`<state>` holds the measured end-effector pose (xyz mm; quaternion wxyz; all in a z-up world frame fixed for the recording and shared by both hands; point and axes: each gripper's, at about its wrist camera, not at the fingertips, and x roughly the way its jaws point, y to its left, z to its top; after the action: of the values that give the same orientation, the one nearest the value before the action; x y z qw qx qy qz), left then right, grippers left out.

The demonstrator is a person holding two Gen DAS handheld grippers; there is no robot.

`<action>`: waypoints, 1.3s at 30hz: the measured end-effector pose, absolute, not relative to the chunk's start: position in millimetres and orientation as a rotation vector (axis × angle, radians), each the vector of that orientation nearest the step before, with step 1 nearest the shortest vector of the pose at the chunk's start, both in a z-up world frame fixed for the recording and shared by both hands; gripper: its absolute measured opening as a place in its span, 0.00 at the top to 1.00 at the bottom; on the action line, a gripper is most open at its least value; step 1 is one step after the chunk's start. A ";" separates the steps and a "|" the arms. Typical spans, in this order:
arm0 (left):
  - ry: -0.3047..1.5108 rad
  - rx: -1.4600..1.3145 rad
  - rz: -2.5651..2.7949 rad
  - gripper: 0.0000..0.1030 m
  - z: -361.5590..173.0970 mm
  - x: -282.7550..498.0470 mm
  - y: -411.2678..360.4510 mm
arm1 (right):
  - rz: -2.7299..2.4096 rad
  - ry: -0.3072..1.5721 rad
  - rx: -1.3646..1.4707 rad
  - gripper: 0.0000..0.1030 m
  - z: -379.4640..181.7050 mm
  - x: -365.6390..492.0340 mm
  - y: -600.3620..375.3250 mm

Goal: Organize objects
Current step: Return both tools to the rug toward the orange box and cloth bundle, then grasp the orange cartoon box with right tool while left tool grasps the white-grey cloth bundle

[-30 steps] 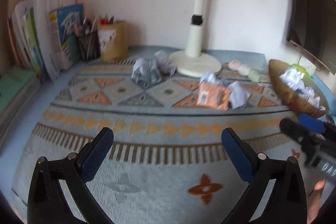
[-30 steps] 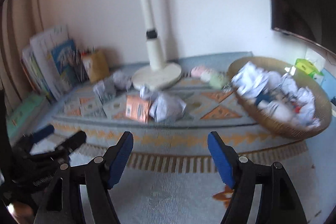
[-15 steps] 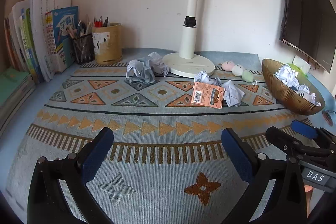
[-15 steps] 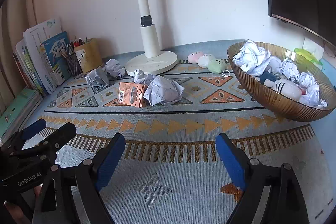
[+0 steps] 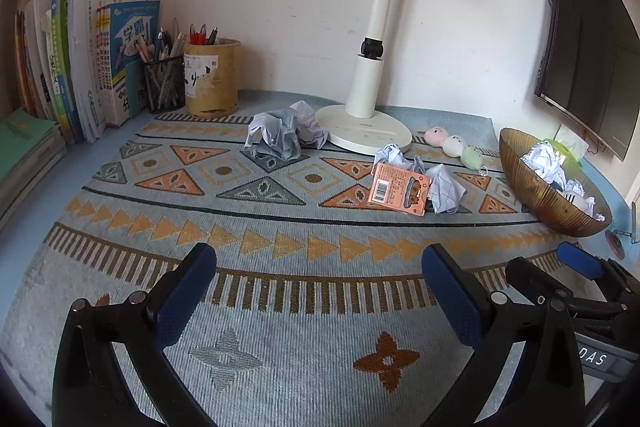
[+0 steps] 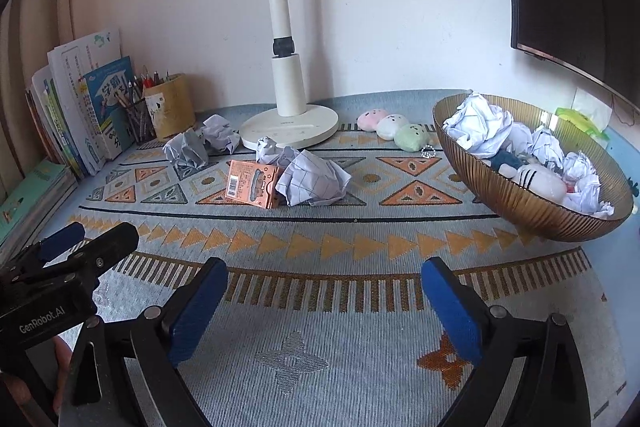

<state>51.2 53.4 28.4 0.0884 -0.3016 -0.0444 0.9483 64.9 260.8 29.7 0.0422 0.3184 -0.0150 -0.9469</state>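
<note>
Crumpled paper balls lie on the patterned mat: a grey one (image 5: 274, 137) by the lamp base and a checked one (image 6: 314, 179) beside an orange card packet (image 6: 252, 183). Three small plush toys (image 6: 394, 127) sit in a row behind. The gold bowl (image 6: 532, 205) at the right holds several paper balls and a plush. My left gripper (image 5: 320, 291) hovers open over the near mat with nothing in it. My right gripper (image 6: 324, 297) is empty too, its jaws still opening. Each gripper shows at the edge of the other's view.
A white lamp base and pole (image 5: 364, 135) stand at the back centre. Books (image 5: 80, 67) and two pen holders (image 5: 212, 83) line the back left, with a green book stack (image 5: 24, 143). A dark monitor (image 5: 592, 59) hangs at the right, a tissue pack behind the bowl.
The right gripper's jaws have spread wider. Both views have steadied from blur, and the left view tilted slightly upward. No object on the mat moved.
</note>
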 end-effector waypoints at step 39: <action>-0.021 -1.233 2.627 0.01 31.6 -145.8 23.1 | -2.542 0.689 1.030 0.10 37.1 -16.6 185.1</action>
<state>-145.8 23.1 31.6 0.1196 -0.4219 -0.0072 0.8987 -16.6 185.1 37.1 0.1563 0.3597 0.2407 -0.8879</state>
